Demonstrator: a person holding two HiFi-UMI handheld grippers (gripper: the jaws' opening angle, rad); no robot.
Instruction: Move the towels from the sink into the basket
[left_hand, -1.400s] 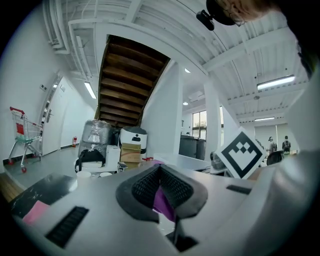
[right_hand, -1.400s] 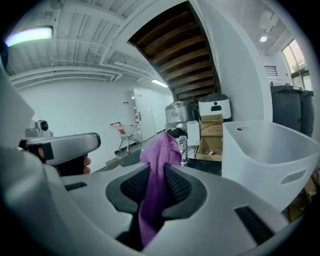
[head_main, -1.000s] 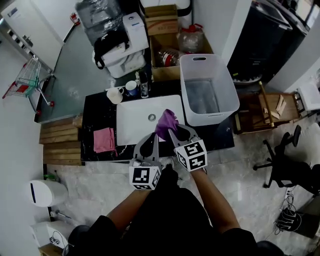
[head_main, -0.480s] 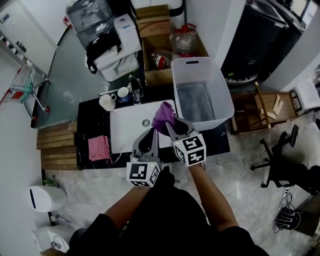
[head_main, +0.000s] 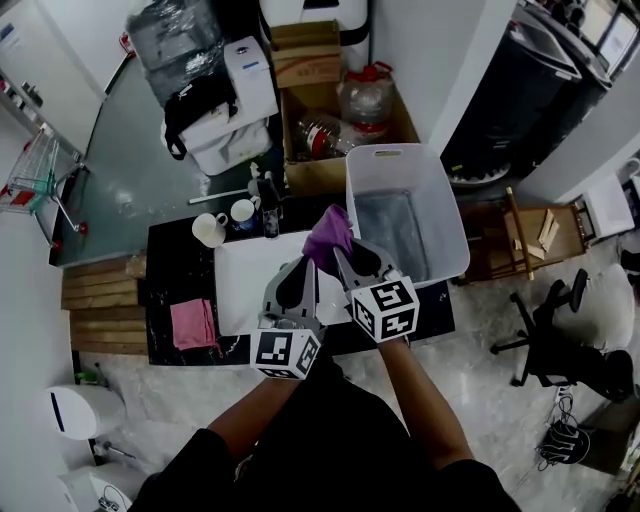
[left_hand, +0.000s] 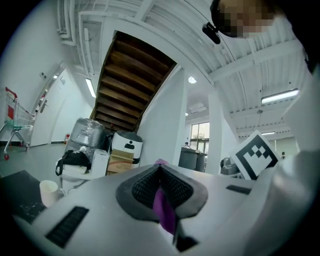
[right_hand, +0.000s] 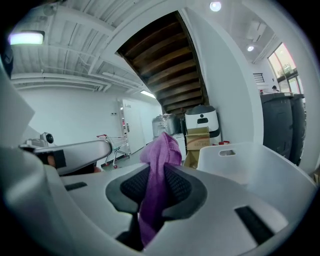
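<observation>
Both grippers have carried the purple towel (head_main: 328, 236) off the middle of the sink (head_main: 240, 285) and toward the basket (head_main: 397, 151) since the earlier frames. In the head view it now hangs over the sink's right edge, just beside the basket's near wall but not yet over its opening. The left gripper (head_main: 311, 264) and right gripper (head_main: 341, 256) meet at the cloth, close together. A pink towel (head_main: 193, 323) lies on the dark counter left of the sink, outside it. Letting go here would likely drop the purple towel onto the counter or back into the sink.

From the left gripper view, the left gripper (left_hand: 160, 167) is clamped on only a thin strip of the purple towel (left_hand: 164, 214). That narrow bite looks like the weak point: if the two hands drift apart, the strip could pull free.

From the right gripper view, the right gripper (right_hand: 156, 174) is closed on a thick fold of the purple towel (right_hand: 160, 150), which bunches above the pads and trails below them. The basket (right_hand: 250, 162) stands just ahead to the right. Its rim looks about level with the jaws, so the trailing cloth could snag there if the crossing is made too low.
</observation>
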